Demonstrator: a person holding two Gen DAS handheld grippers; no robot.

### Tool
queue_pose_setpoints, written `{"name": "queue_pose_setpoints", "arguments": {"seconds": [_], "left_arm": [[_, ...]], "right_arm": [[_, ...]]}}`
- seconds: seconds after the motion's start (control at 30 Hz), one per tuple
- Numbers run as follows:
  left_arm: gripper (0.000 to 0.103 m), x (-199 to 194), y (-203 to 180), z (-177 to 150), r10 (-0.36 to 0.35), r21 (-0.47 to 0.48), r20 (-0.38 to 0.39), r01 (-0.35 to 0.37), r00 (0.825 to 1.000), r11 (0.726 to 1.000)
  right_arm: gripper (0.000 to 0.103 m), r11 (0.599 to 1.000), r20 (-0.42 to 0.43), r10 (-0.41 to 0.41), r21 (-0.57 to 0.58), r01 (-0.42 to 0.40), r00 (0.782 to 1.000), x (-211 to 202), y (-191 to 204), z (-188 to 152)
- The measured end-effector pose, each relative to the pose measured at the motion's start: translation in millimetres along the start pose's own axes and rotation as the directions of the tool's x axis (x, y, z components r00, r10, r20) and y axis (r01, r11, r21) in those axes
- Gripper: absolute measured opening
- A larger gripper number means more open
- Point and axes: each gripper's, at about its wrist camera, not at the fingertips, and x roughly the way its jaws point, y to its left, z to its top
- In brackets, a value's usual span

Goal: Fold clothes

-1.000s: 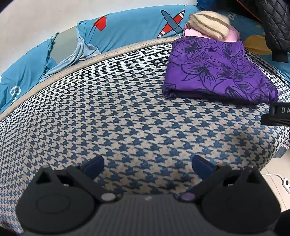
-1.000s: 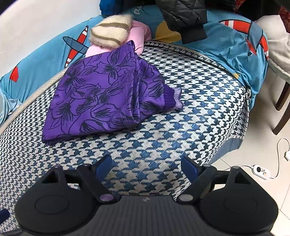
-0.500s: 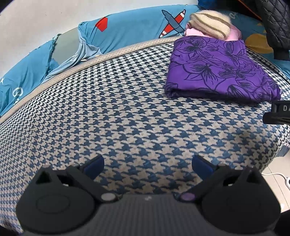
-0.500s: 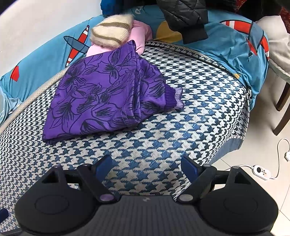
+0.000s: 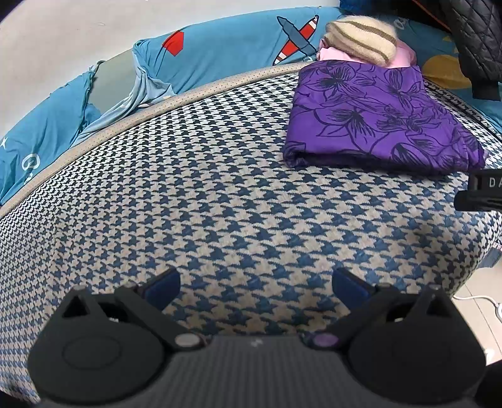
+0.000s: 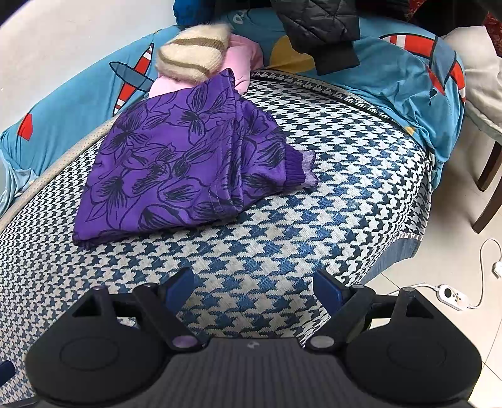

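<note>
A folded purple garment with a black flower print (image 5: 379, 120) (image 6: 188, 163) lies on the houndstooth-covered bed (image 5: 219, 201) (image 6: 345, 188), toward its far side. Behind it are a folded pink garment (image 5: 403, 56) (image 6: 243, 58) and a cream knit with brown stripes (image 5: 360, 39) (image 6: 193, 55) on top of that. My left gripper (image 5: 255, 284) is open over bare houndstooth cloth, well short of the purple garment and to its left. My right gripper (image 6: 254, 287) is open too, nothing between its blue pads, hovering near the bed's front edge below the purple garment.
A blue quilt with aeroplane print (image 5: 226, 53) (image 6: 404, 72) is bunched along the back of the bed. A black quilted jacket (image 5: 477, 34) (image 6: 317, 28) hangs at the rear. Tiled floor (image 6: 451, 219) with a white cable switch (image 6: 451, 293) and chair legs (image 6: 484, 201) lies right.
</note>
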Motion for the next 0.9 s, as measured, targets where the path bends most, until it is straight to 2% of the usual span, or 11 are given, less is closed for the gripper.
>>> {"name": "queue_pose_setpoints", "arguments": {"seconds": [0.9], "left_arm": [[0.103,-3.6,-1.9,1.0,-0.004,0.005,-0.003,0.004,1.0,1.0]], "right_arm": [[0.083,1.0,-0.004,0.0,0.004,0.0,1.0,-0.7,-0.6,-2.1]]}}
